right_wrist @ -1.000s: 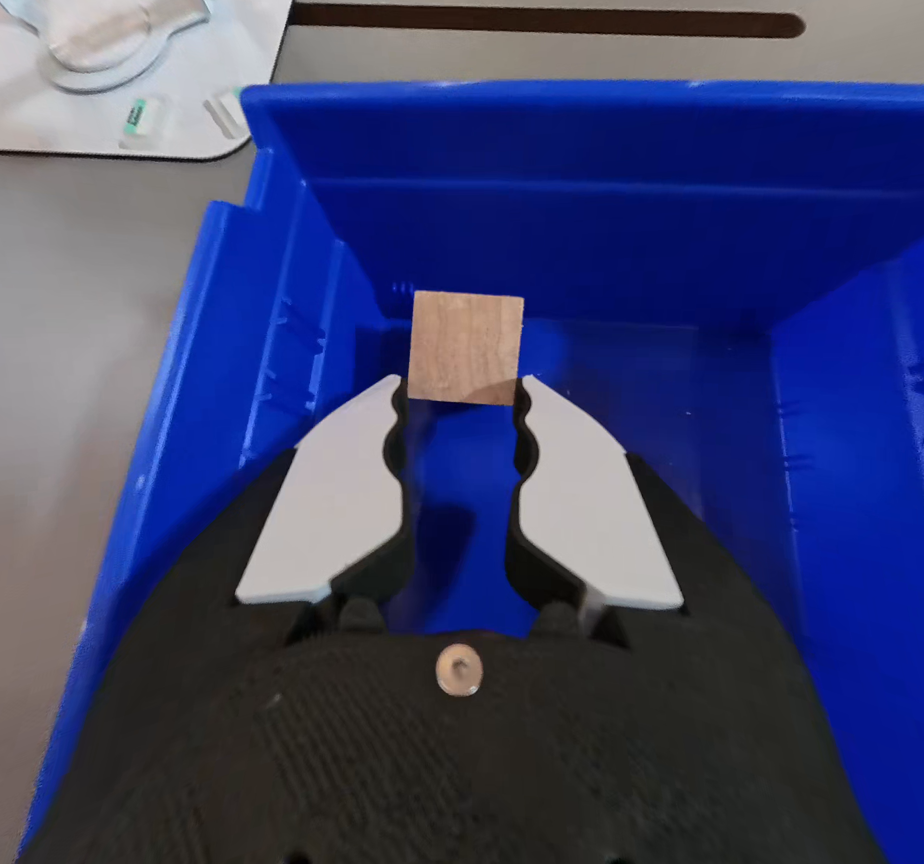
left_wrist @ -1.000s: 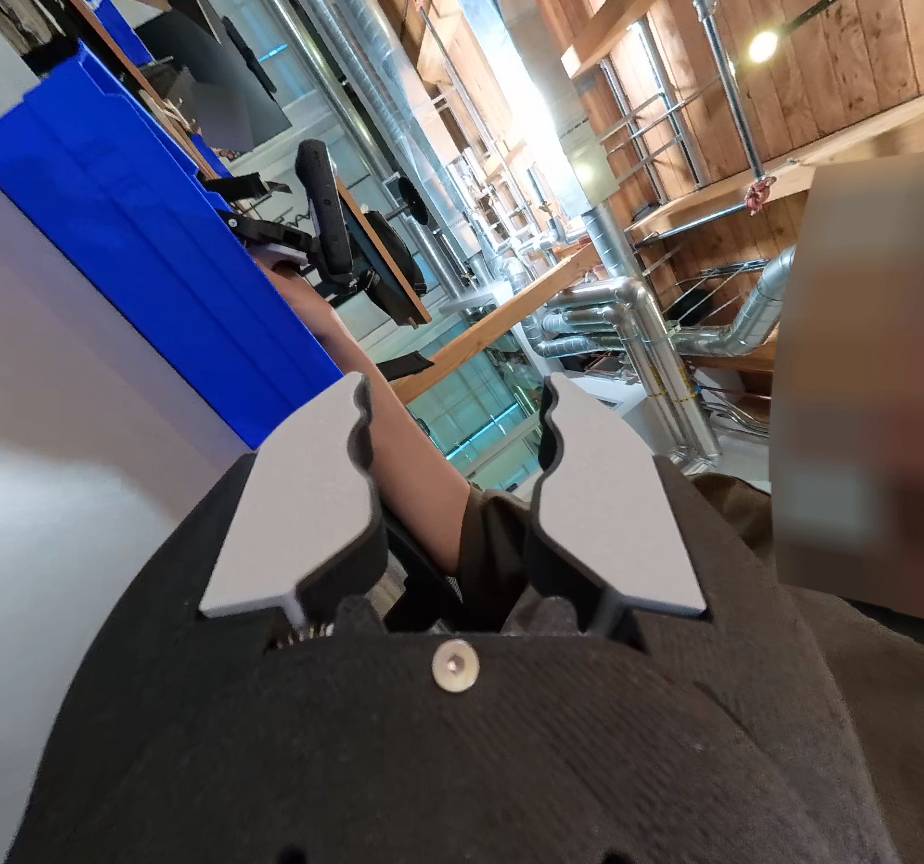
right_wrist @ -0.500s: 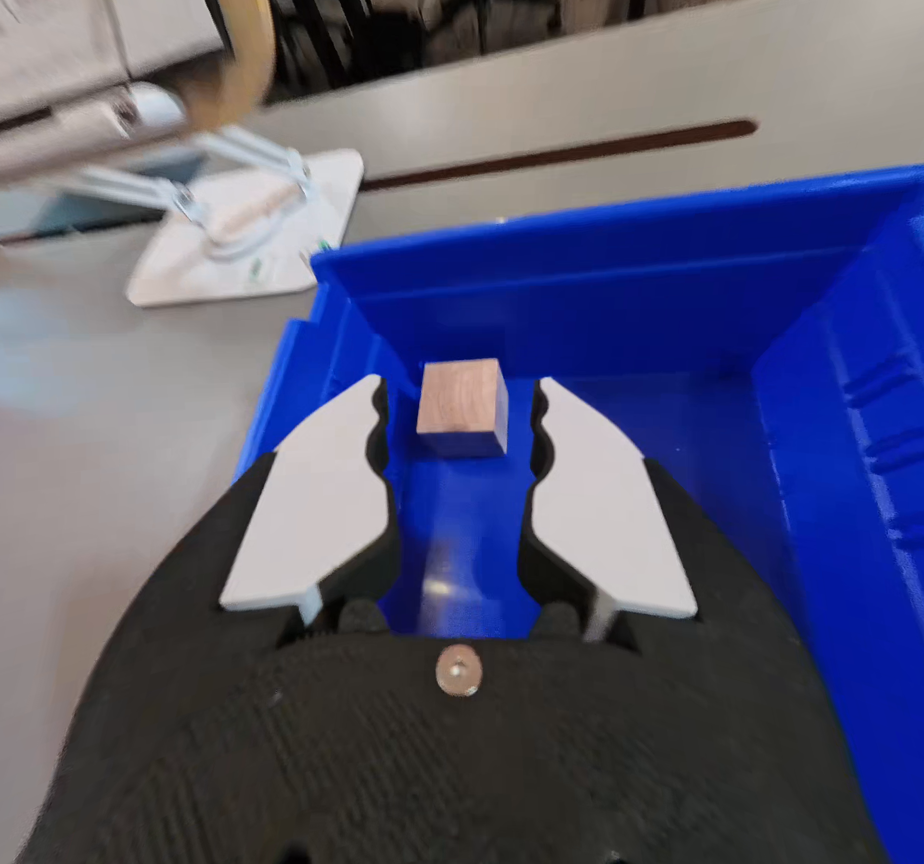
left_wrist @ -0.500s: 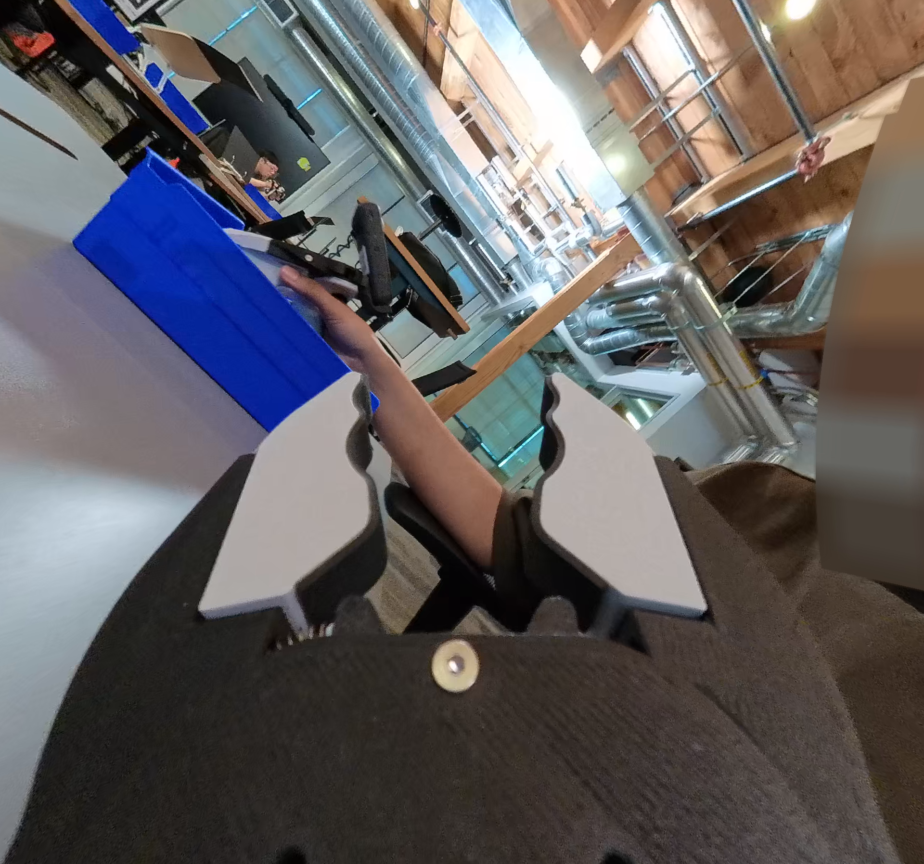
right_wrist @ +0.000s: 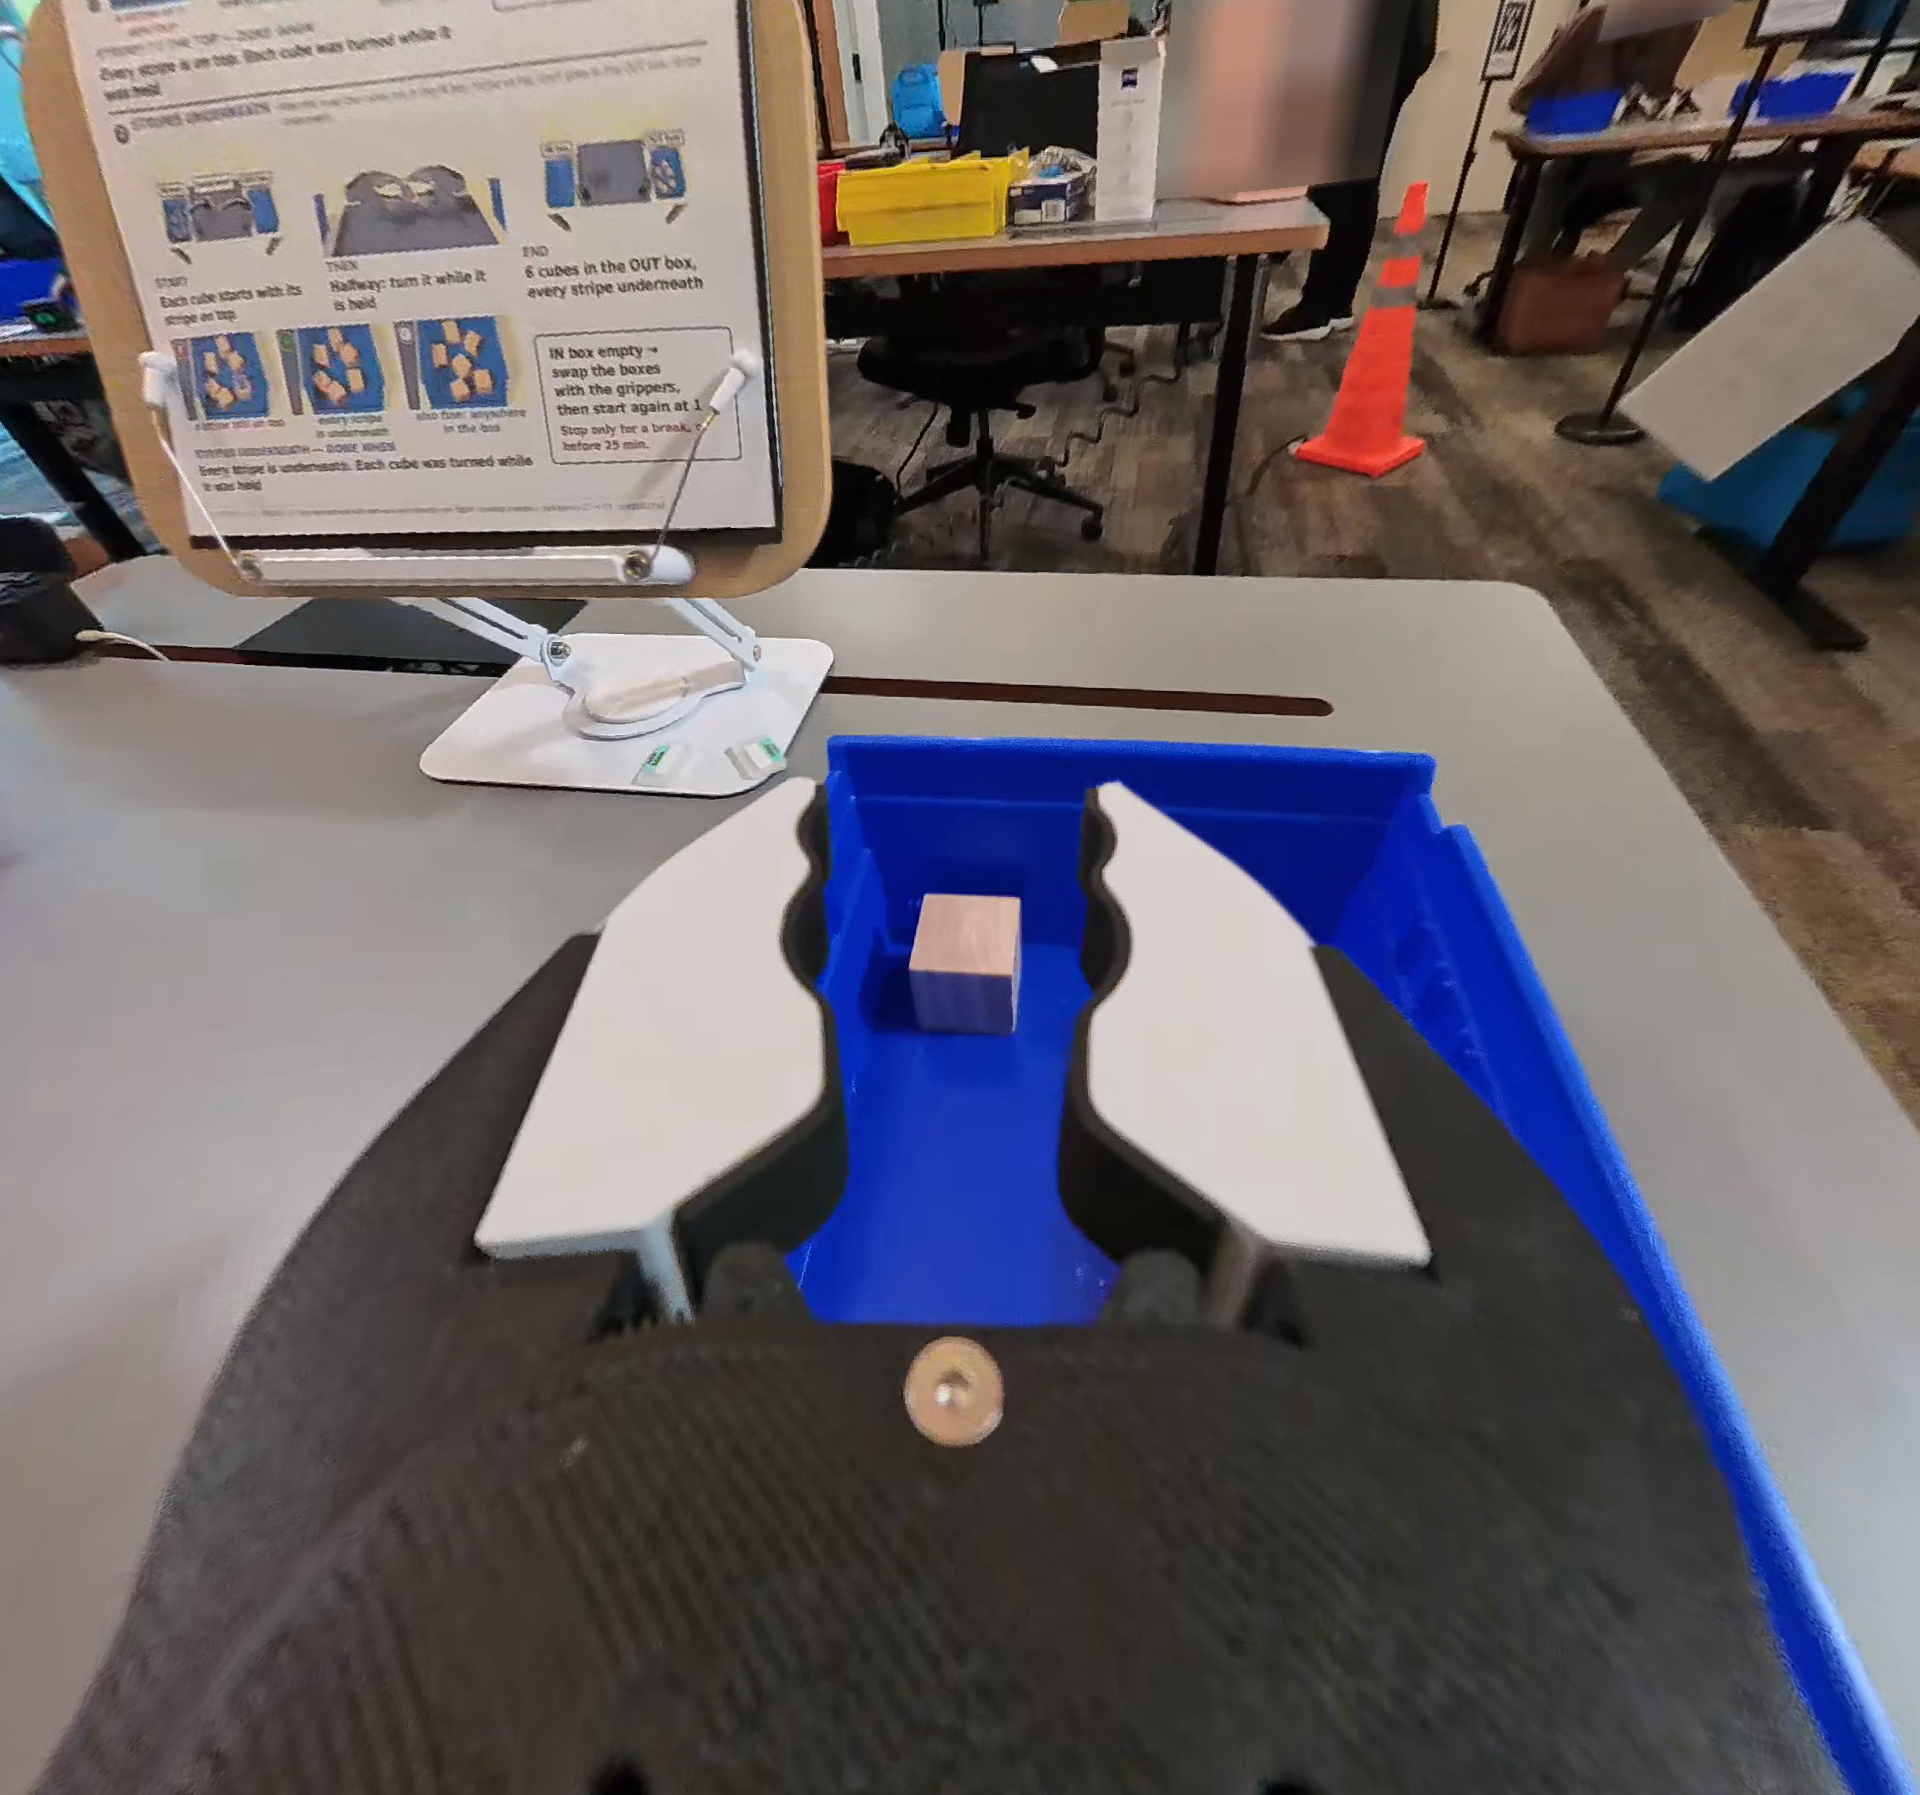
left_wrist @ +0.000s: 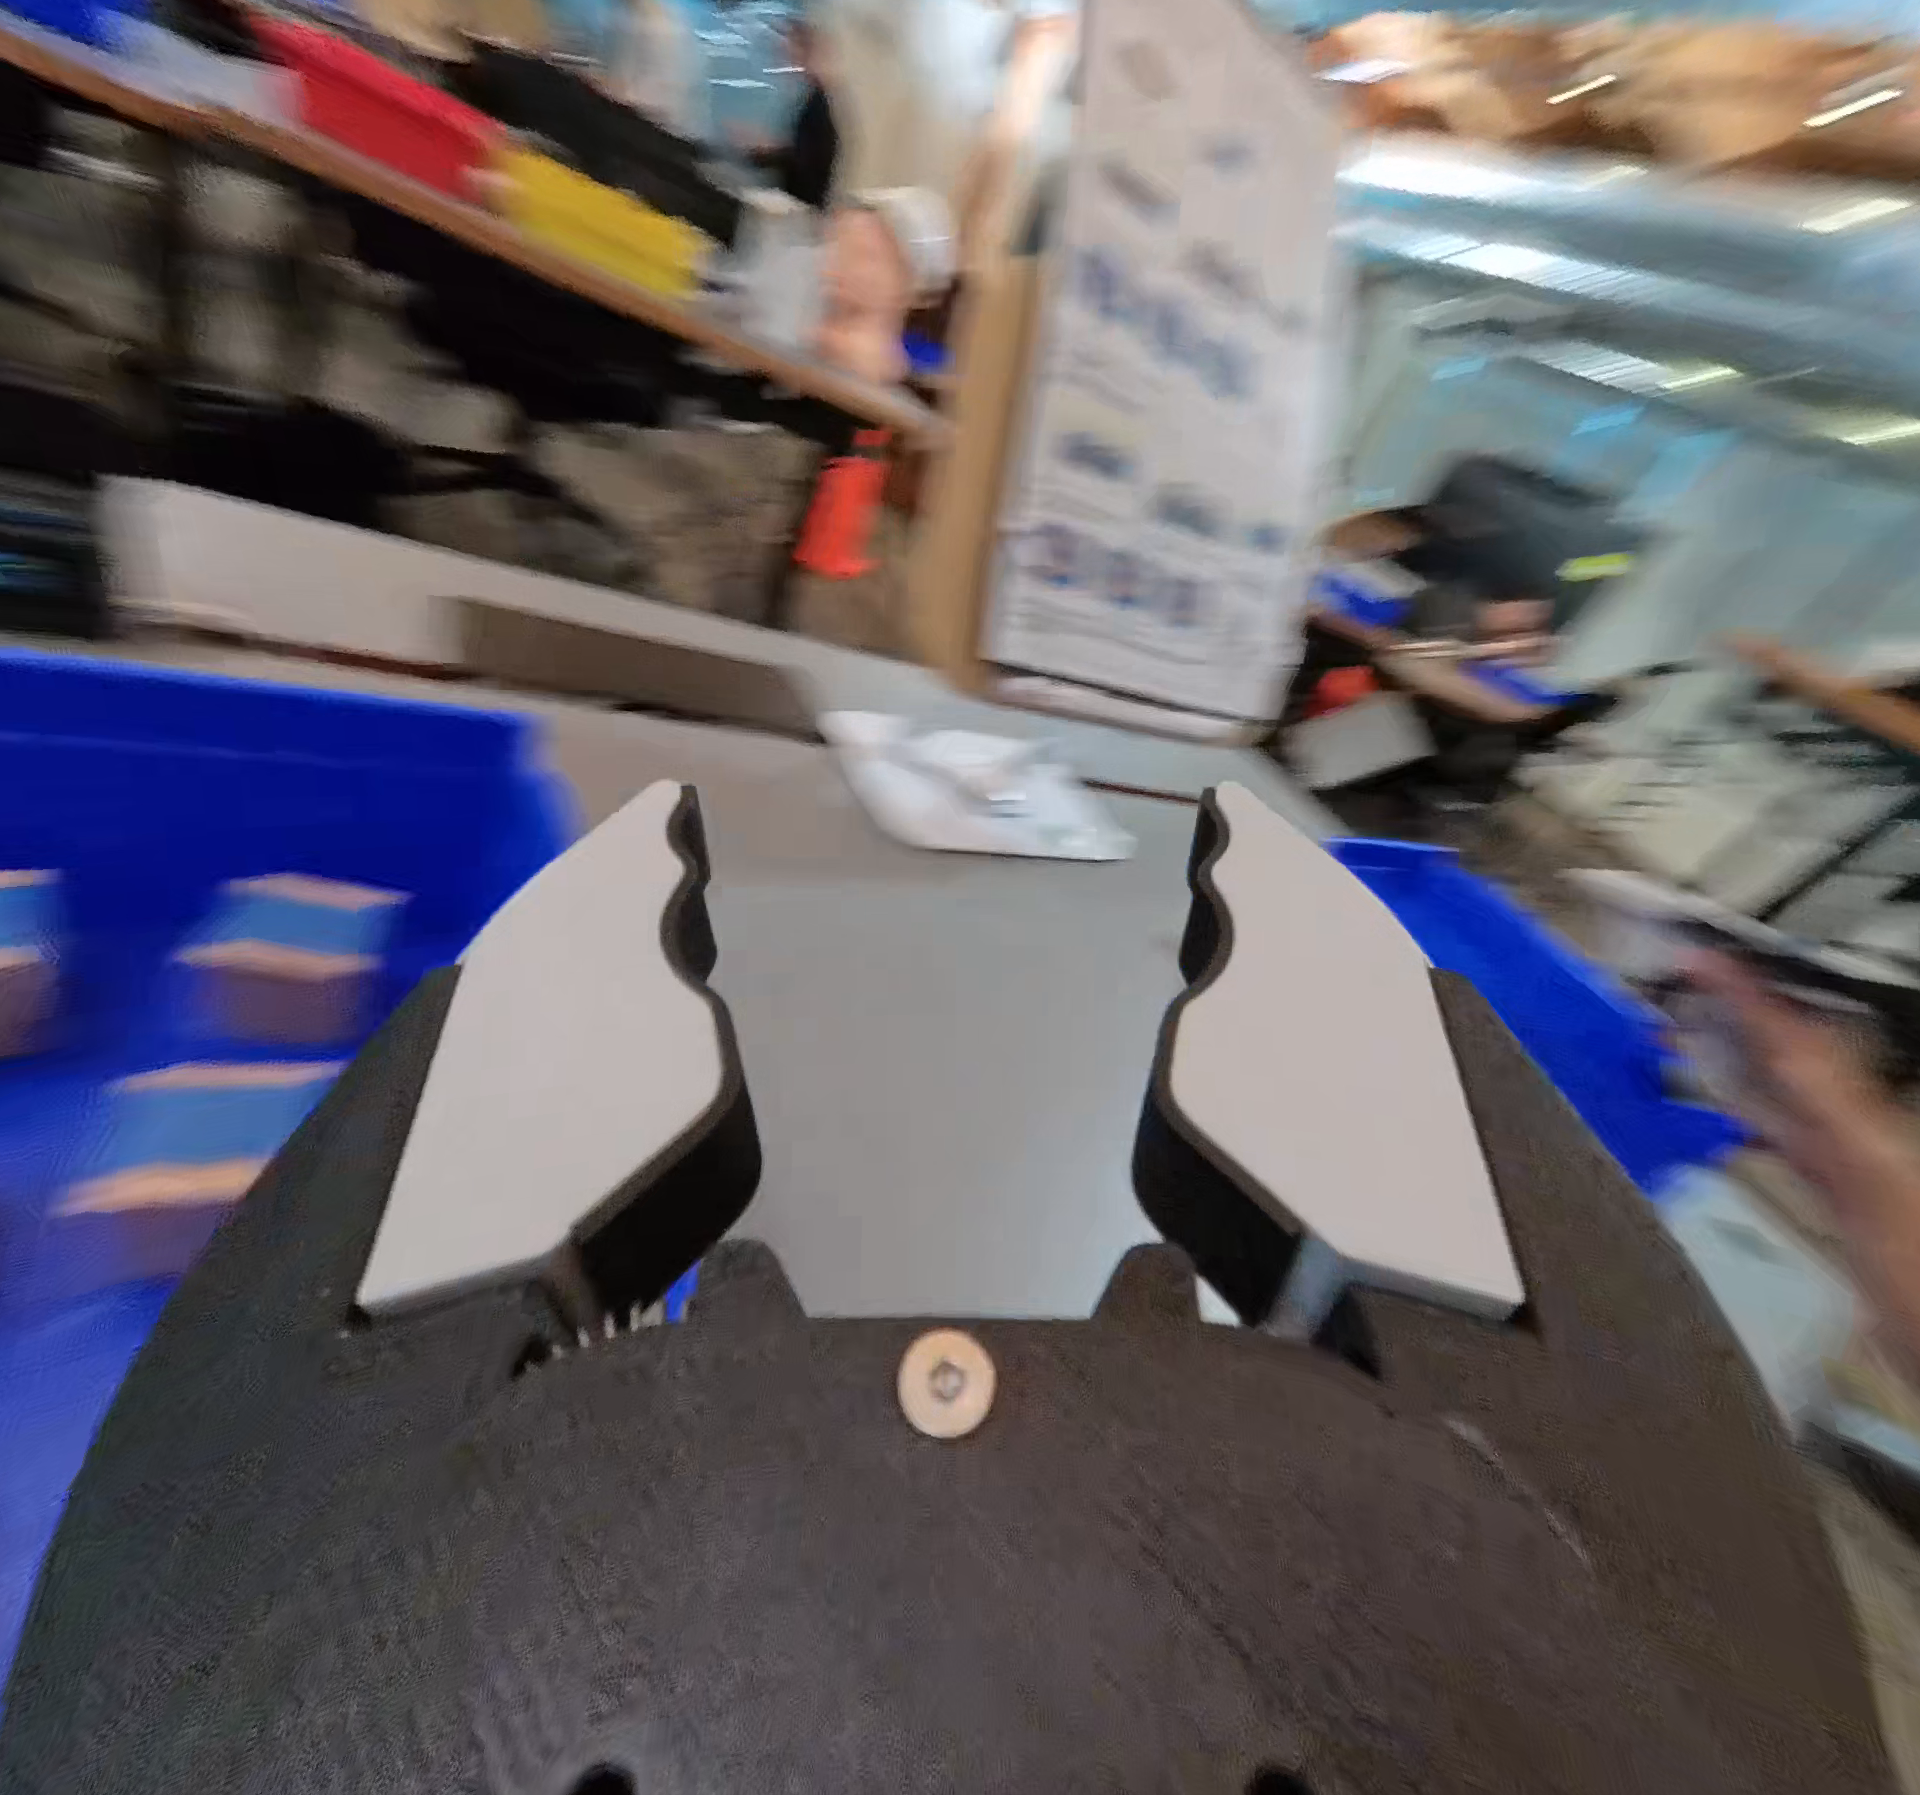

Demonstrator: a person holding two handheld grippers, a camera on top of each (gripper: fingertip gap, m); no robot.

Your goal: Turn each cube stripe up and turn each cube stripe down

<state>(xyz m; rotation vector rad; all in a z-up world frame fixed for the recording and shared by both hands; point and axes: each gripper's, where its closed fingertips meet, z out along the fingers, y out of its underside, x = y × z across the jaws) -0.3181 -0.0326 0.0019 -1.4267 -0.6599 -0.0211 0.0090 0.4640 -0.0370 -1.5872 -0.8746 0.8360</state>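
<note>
A: Small wooden cube [right_wrist: 965, 963], plain faces showing, no stripe visible from here. Sits on the floor of the blue plastic bin [right_wrist: 1392, 924], near the far wall, toward the left corner.

B: Right gripper [right_wrist: 951, 810]?

A: Above the bin, white fingers [right_wrist: 686, 997] spread wide, nothing between them. The cube lies ahead, framed in the gap, touching neither finger.

B: Left gripper [left_wrist: 945, 810]?

A: Also wide open and empty, over bare grey tabletop [left_wrist: 935, 1070]. View heavily motion-blurred. A second blue bin [left_wrist: 260, 789] to its left holds several blurred tan cubes [left_wrist: 291, 956]; count and stripes unreadable.

B: Surroundings?

A: In the right wrist view, the bin rests on the grey table. Beyond it to the left, a white stand [right_wrist: 634, 717] carrying a printed instruction sheet [right_wrist: 416, 187] on a wooden board. Farther off, an orange traffic cone [right_wrist: 1371, 353] on the floor and yellow bins [right_wrist: 925, 197] on another table.
</note>
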